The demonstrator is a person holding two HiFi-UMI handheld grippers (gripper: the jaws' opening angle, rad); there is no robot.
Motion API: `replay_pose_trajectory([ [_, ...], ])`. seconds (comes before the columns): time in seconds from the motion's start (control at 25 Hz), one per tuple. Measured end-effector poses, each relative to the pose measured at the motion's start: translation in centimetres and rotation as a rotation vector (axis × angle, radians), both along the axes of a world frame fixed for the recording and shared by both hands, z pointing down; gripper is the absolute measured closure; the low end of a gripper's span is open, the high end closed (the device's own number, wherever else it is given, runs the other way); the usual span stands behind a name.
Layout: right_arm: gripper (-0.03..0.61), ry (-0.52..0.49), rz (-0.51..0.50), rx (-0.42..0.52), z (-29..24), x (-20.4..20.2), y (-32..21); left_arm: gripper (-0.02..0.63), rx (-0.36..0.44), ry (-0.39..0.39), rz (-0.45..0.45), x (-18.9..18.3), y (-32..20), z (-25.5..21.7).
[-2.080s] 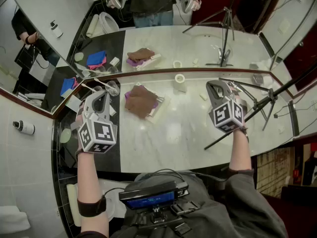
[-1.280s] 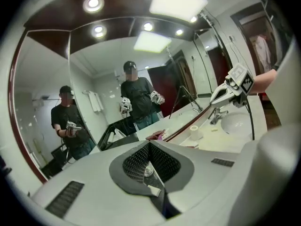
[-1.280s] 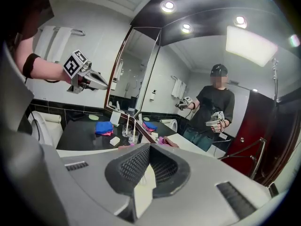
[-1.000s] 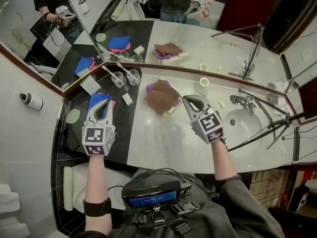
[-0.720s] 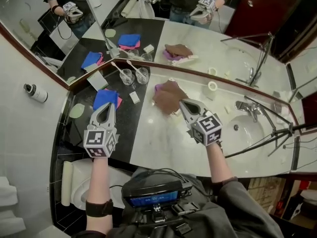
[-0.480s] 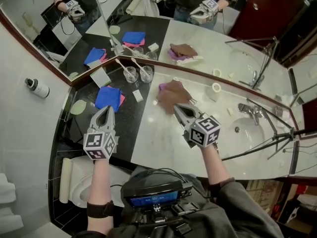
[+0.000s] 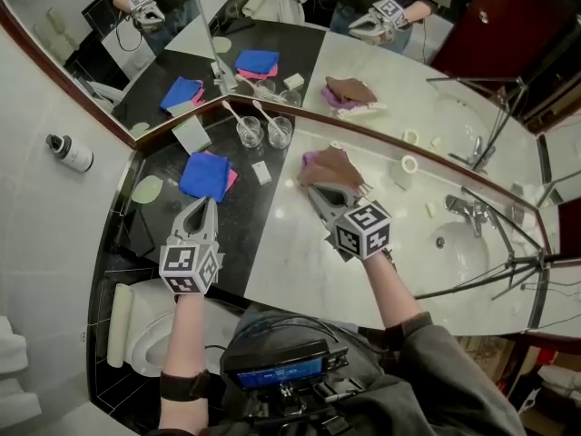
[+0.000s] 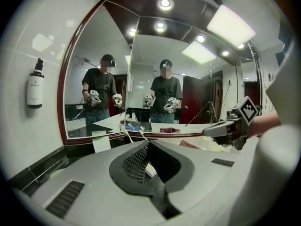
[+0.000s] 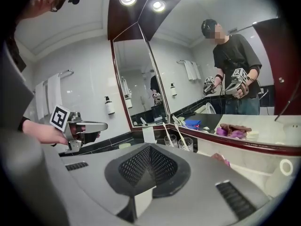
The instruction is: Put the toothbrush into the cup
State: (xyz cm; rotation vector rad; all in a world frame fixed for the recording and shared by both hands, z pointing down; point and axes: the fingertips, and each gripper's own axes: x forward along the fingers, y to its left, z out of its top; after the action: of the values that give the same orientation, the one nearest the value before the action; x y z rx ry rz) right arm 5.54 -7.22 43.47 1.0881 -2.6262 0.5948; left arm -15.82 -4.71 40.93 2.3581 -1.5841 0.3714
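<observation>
White marble counter lies open between the left gripper and the right gripper, both clenched on nothing. The mirror's wooden edge bounds it at 12 o'clock. Two glass cups stand at the left gripper's 1 o'clock, with a white toothbrush leaning in each.

light: bright ceiling spots | glare: marble counter | edges: fisheye-warped
</observation>
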Motion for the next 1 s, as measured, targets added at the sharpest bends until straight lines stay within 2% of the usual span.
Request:
replay_pose_trajectory([
  [0.24,0.533,0.106,-0.015,-0.003,3.2,-2.5,-7.0,0.611,-0.015,-0.019,0.020,-0.2,-2.9,2.2],
  [0.44,0.445,0.242,-0.037,0.009,6.8,-3.8,-13.3,0.611,-0.037,-0.015,0.018,-0.1,-6.0,5.0],
  [0.76,0.399,0.447,-0.086,0.044,10.4,-7.0,-20.9,0.611,-0.045,-0.032,0.018,-0.1,-9.6,8.2],
  [1.0,0.390,0.540,-0.116,0.038,13.6,-8.6,-24.6,0.611,-0.055,-0.029,0.013,-0.3,-11.2,9.3],
])
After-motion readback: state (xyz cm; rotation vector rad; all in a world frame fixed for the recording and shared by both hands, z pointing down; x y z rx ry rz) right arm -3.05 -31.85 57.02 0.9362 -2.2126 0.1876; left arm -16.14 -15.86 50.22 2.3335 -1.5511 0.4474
